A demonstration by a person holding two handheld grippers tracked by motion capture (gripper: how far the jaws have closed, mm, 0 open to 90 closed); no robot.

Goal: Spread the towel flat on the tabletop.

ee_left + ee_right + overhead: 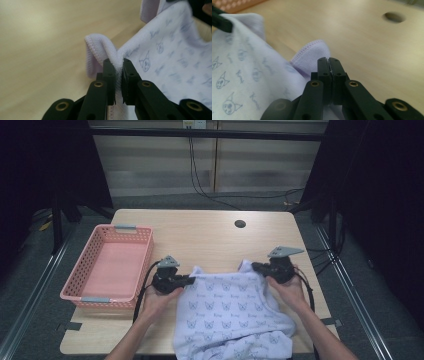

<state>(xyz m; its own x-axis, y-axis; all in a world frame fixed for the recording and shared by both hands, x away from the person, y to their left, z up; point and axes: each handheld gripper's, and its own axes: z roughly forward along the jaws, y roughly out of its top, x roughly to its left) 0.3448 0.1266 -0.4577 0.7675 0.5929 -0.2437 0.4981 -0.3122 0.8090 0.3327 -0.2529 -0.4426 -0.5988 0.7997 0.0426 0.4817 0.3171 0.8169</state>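
Note:
A pale lavender garment (230,312) printed with small cat faces lies on the front of the wooden table (205,237) and hangs over its near edge. My left gripper (191,280) is shut on the garment's far left corner; in the left gripper view the hemmed edge (100,47) folds up out of the pinching jaws (119,63). My right gripper (256,266) is shut on the far right corner. In the right gripper view its jaws (329,60) meet on a thin layer of cloth, and the stitched hem (310,53) bulges just beside them. The cloth (242,72) stretches between both grippers.
A pink plastic basket (90,292) stands on the table's left side with nothing in it. A round cable hole (240,224) sits in the far middle of the tabletop. Bare wood lies beyond the garment. Black cables (200,180) trail on the floor behind the table.

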